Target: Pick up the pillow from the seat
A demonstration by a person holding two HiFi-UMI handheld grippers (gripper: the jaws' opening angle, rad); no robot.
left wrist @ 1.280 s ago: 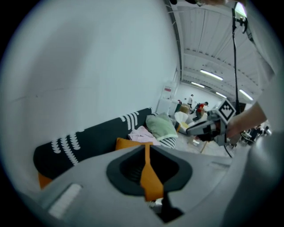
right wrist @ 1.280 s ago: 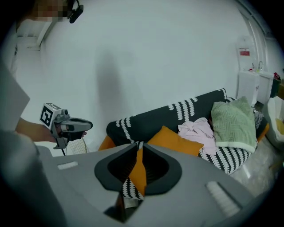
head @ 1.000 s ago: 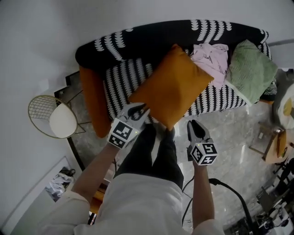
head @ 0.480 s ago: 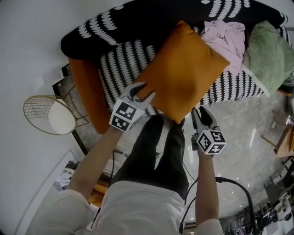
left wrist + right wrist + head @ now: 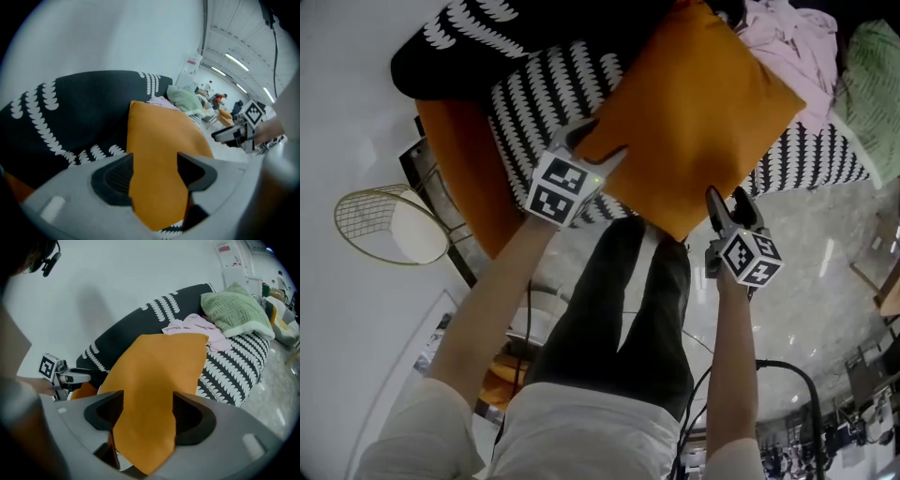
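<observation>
Head view: the orange pillow (image 5: 694,103) lies slantwise over the middle of the black-and-white sofa seat (image 5: 530,108). Its far corner is up by the dark backrest (image 5: 487,47); its near corner hangs past the seat's front edge, above the person's dark trousers (image 5: 619,309). The left tongs (image 5: 592,142) are at the pillow's near left corner and the right tongs (image 5: 727,202) at its near right edge, close to the lowest corner. Left gripper view — jaws well apart, having just been opening; the pillow's corner fills the gap, orange fabric reaching both pads, no pinch showing. Right gripper view — the same: jaws wide, just been opening, with a tongue of the pillow hanging loose between them. Whether the pillow's full weight is on the seat I cannot tell. Right of the pillow a crumpled pink cloth (image 5: 787,37) touches its far right edge, and further right sits a green cushion (image 5: 874,84). An orange side cushion (image 5: 459,159) runs along the sofa's left end. On the floor to the left stands a gold wire chair (image 5: 389,225) with a pale seat. To the right there is glossy grey floor (image 5: 834,272), and a black cable (image 5: 787,375) near the person.
</observation>
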